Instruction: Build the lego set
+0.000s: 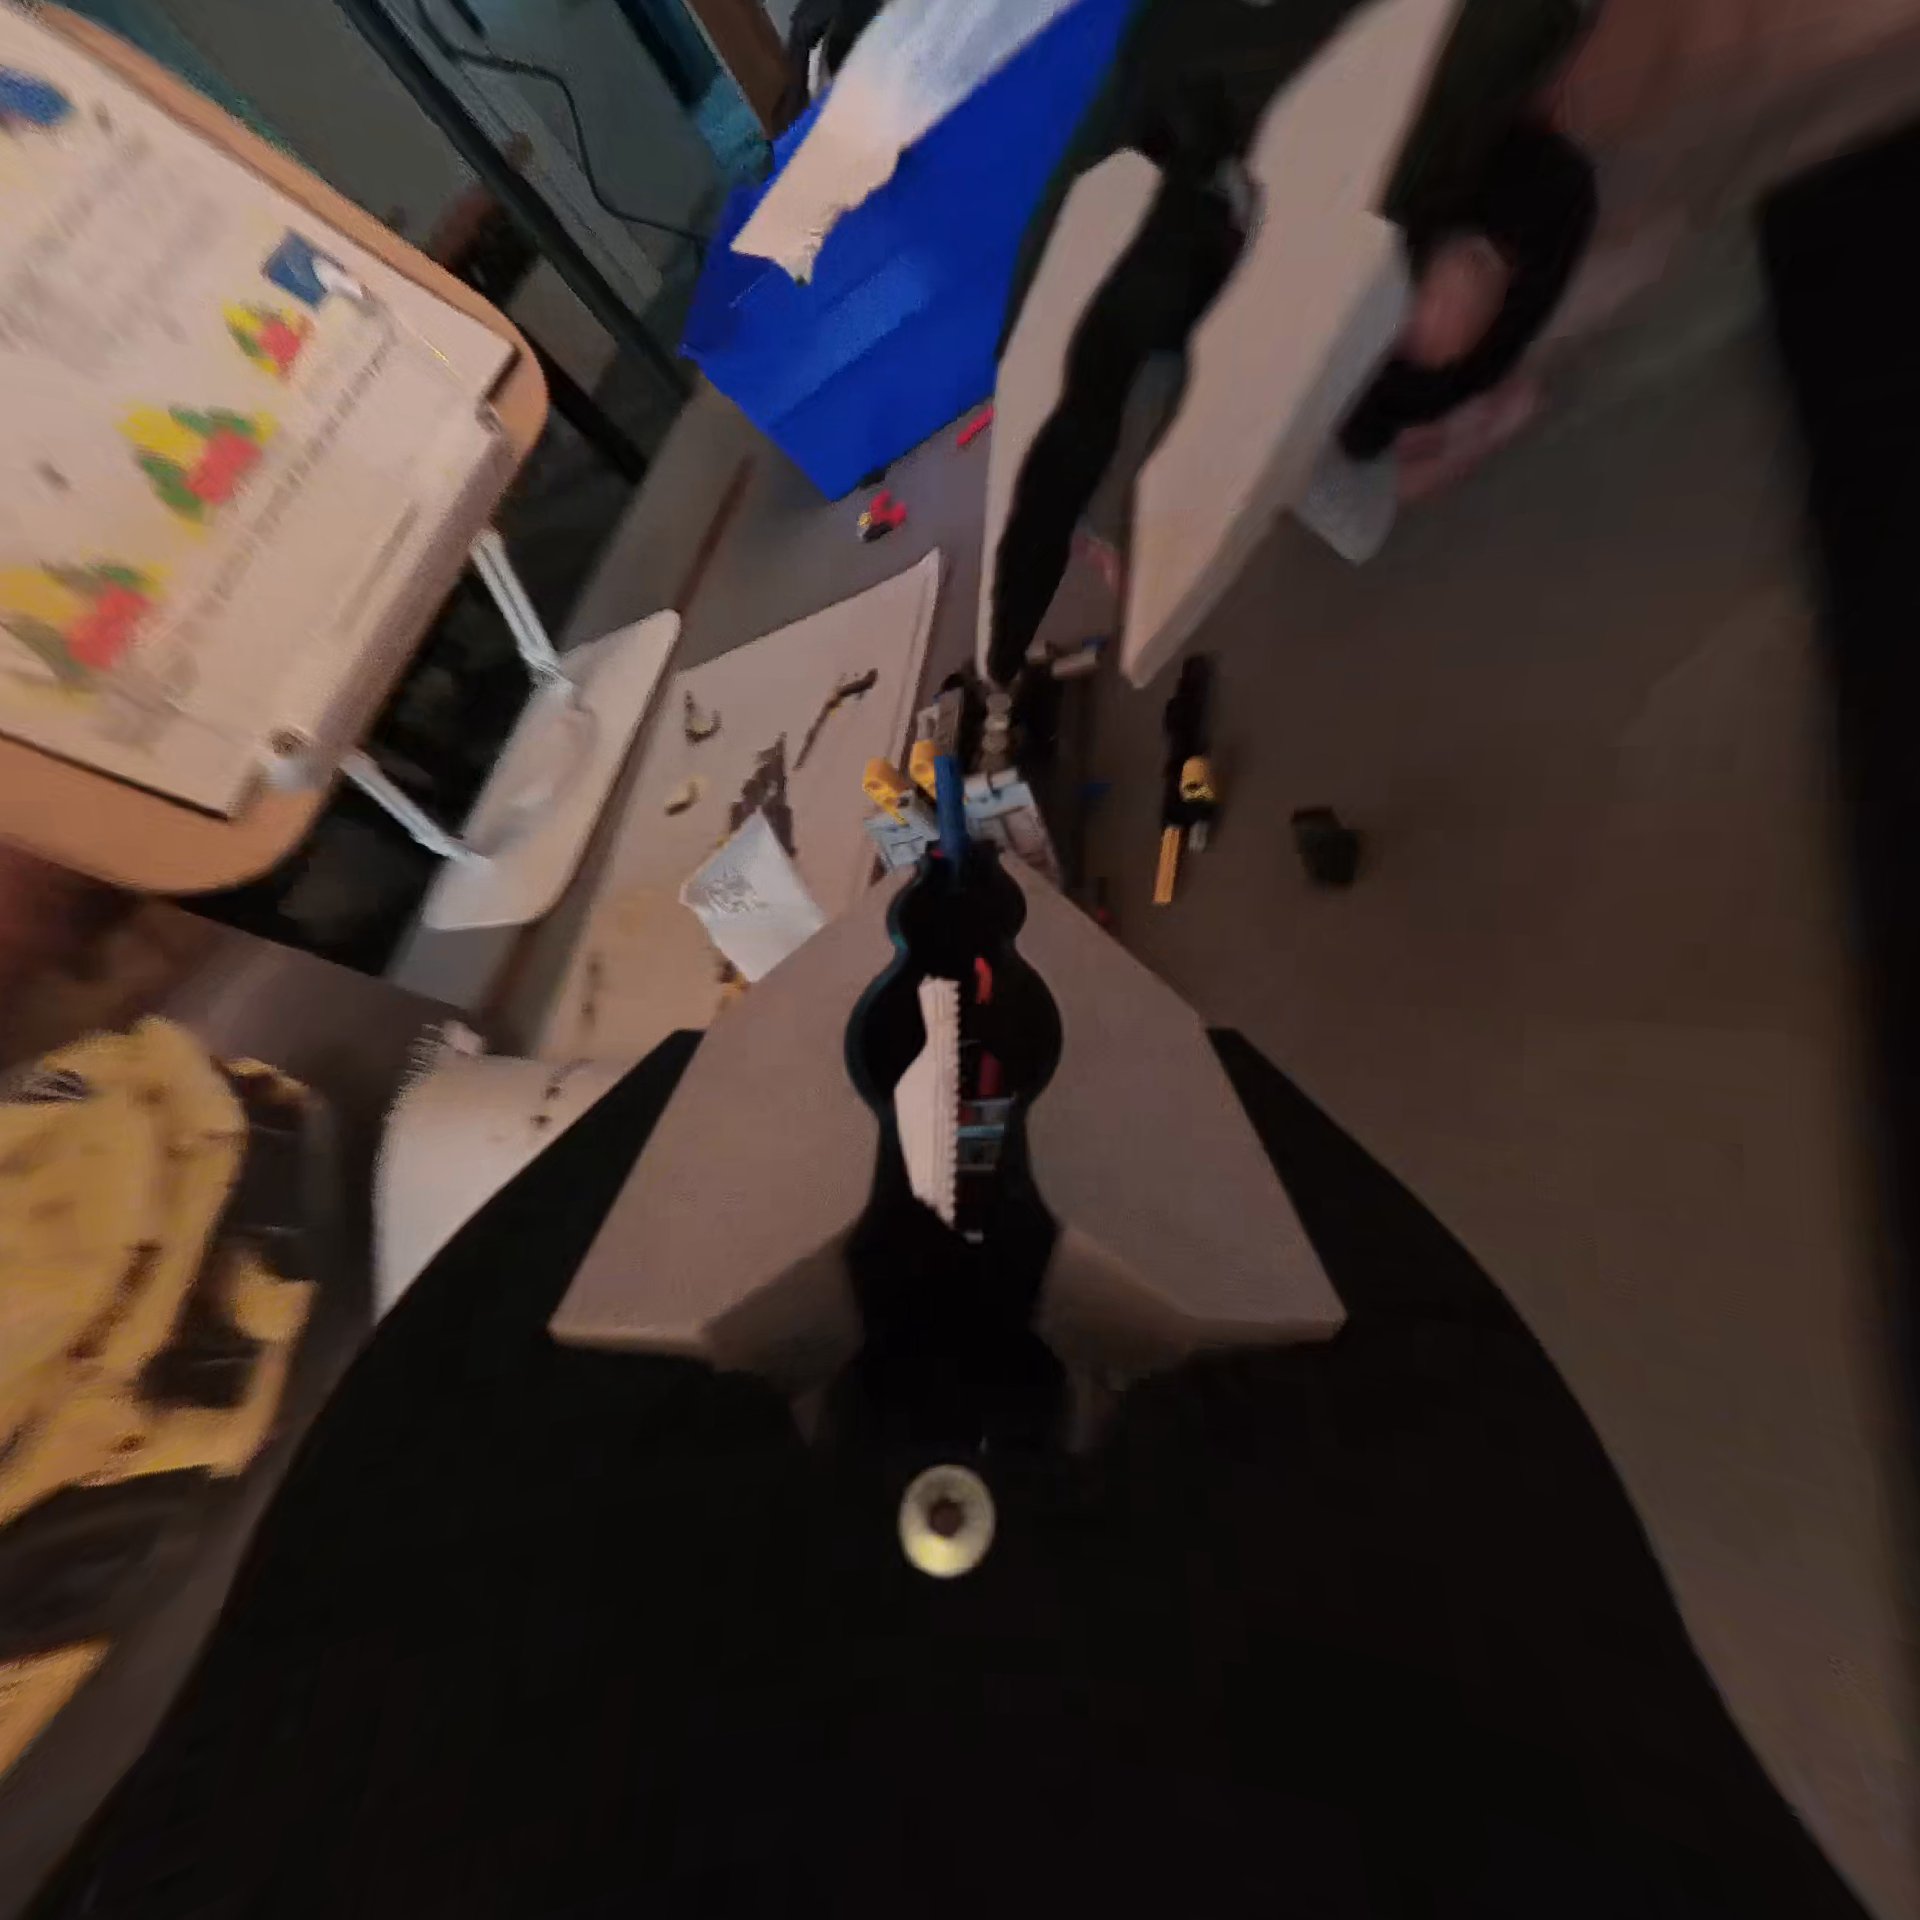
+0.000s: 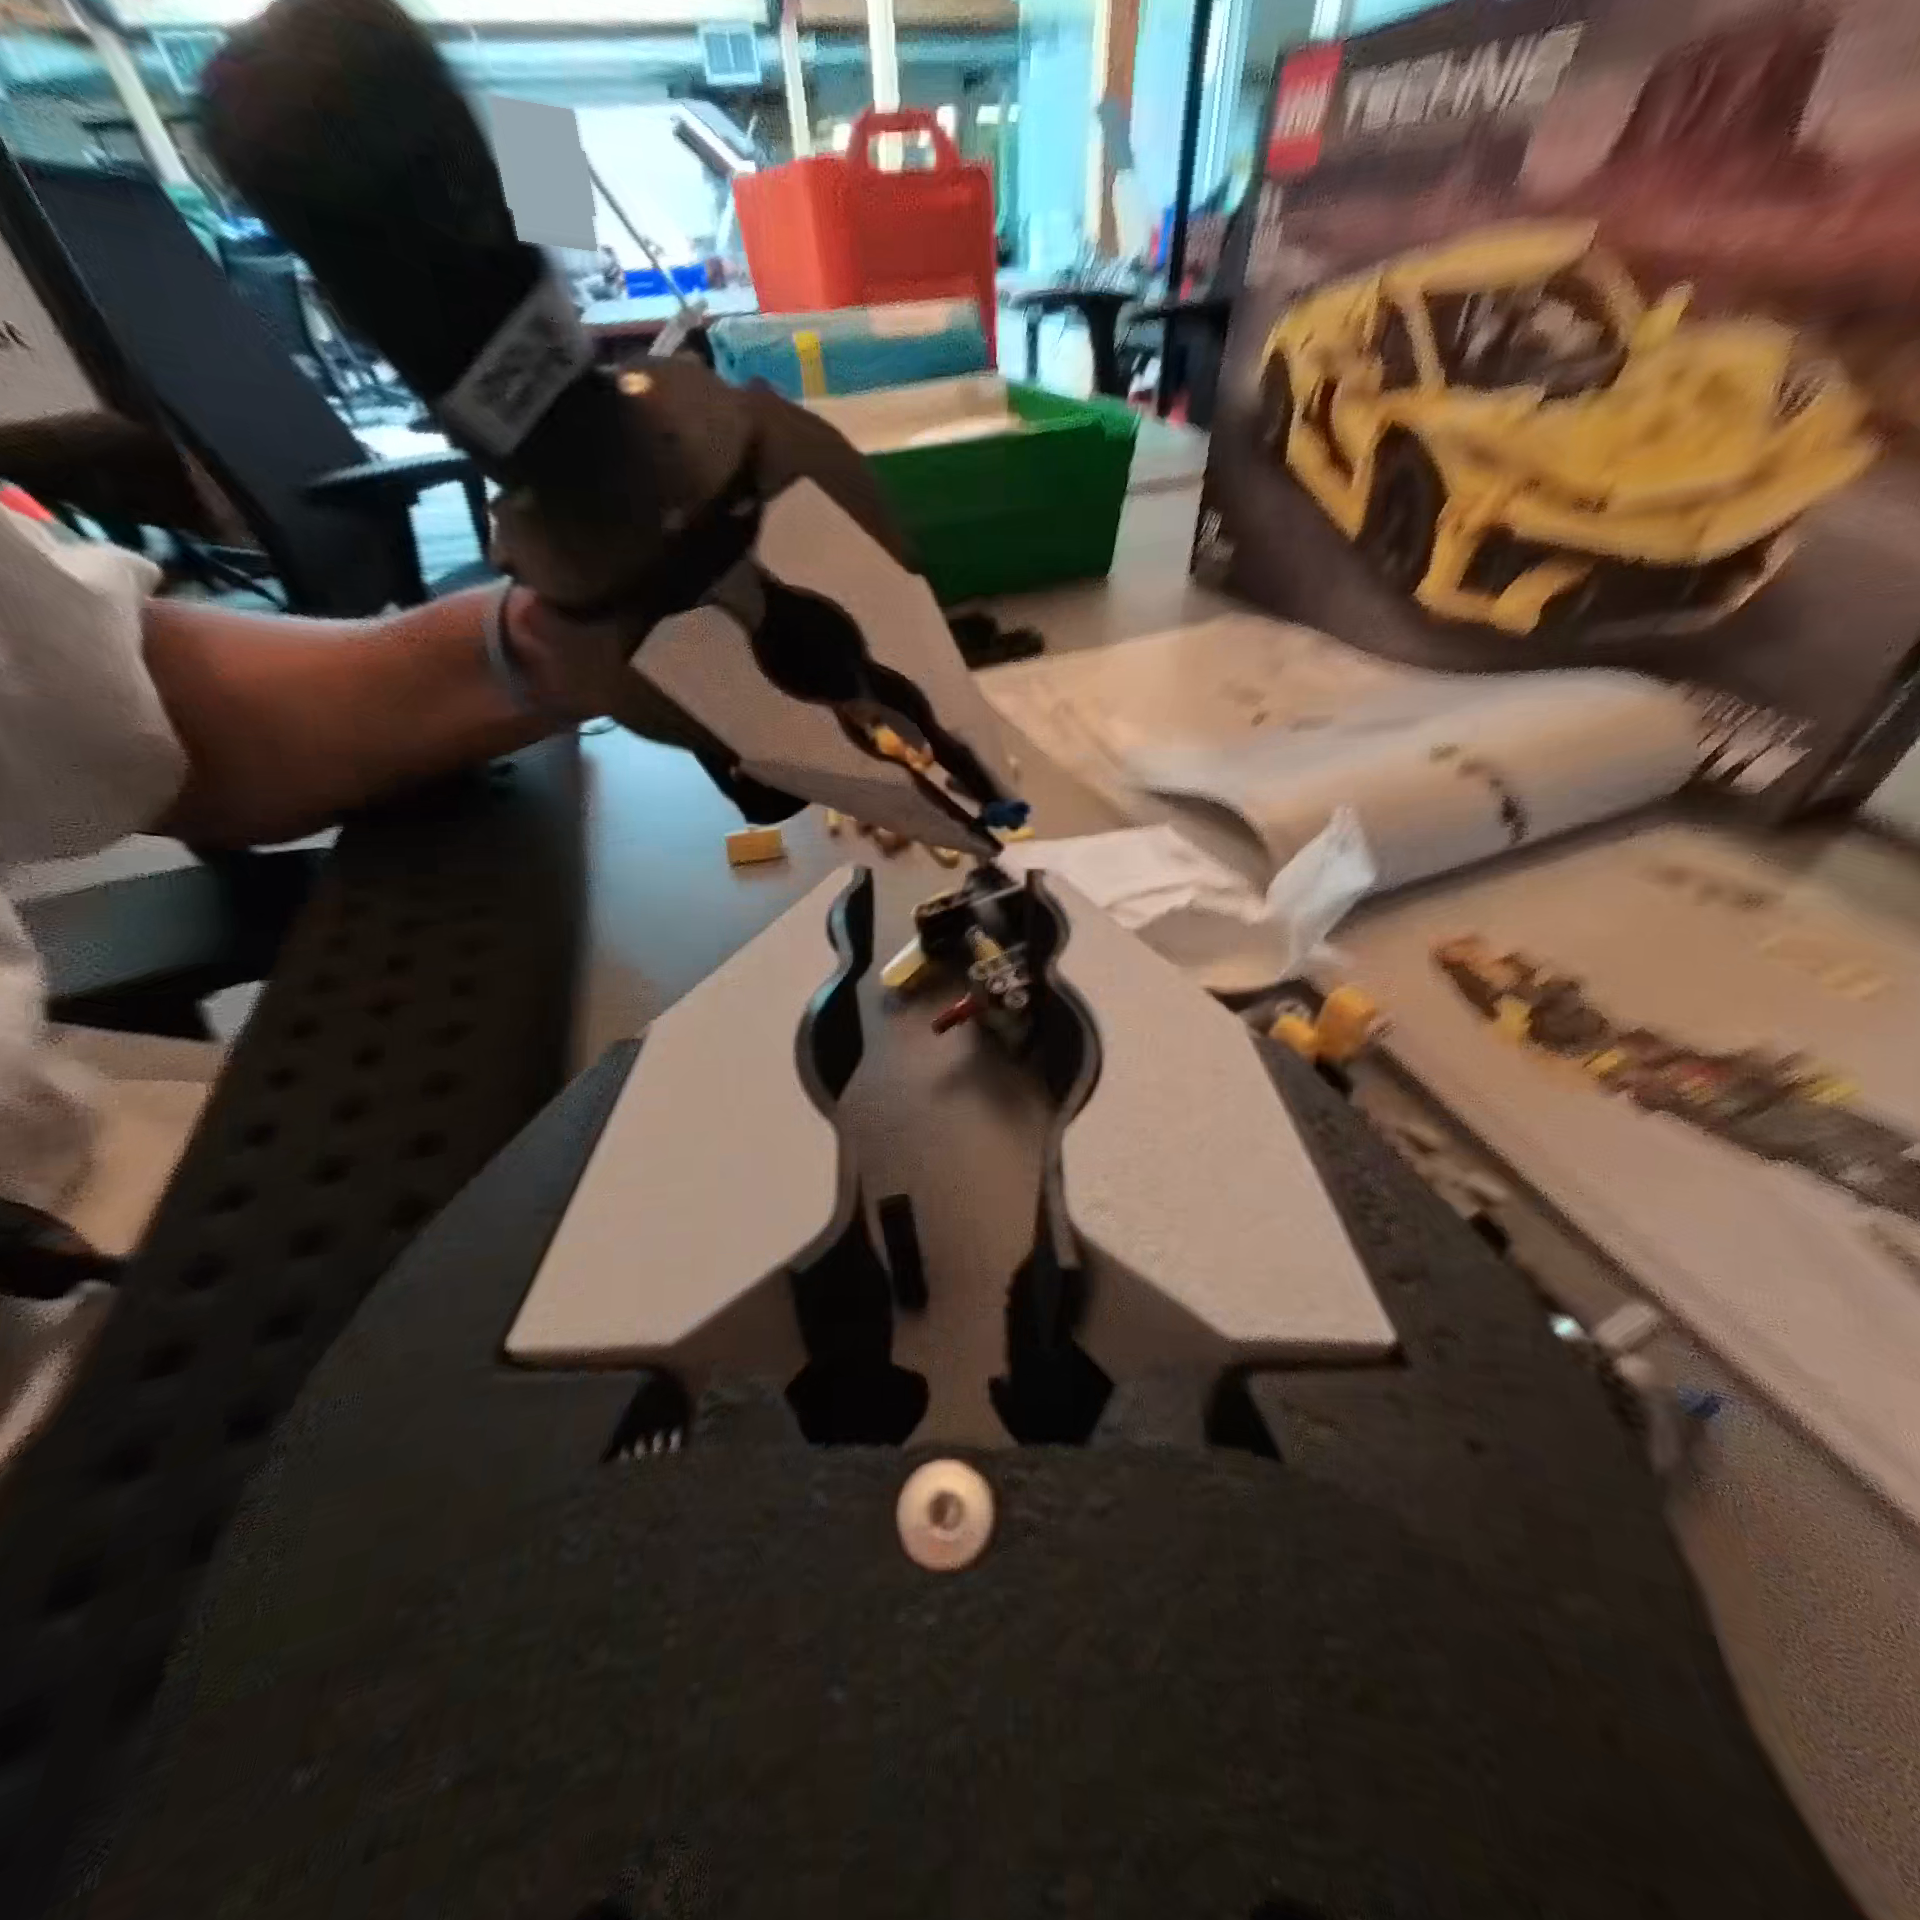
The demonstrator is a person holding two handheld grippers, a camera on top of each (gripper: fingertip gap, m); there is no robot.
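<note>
Up front, the left gripper point(image 1: 951, 883) has its jaws clamped on a small blue lego pin point(image 1: 948, 805). At twelve o'clock between the right gripper's point(image 2: 945, 904) wide-apart jaws sits the lego build point(image 2: 987, 961) on the surface point(image 2: 665, 914).

1. The left gripper point(image 2: 992, 826) was held above and behind the right gripper point(image 2: 951, 894), tip nearly touching tip.
2. A pin point(image 2: 1008, 812) was pinched at the left gripper's tip.
3. A small assembly point(image 2: 982, 961) was set on the table point(image 2: 644, 831) between the right gripper's spread fingers.
4. The box point(image 2: 1538, 436) was stood at the back right, with booklets point(image 2: 1351, 717) laid before it.
5. A bin point(image 2: 997, 488) was placed behind the left gripper, left of the box.
6. Loose pieces point(image 2: 1325, 1023) were scattered right of the right gripper.
</note>
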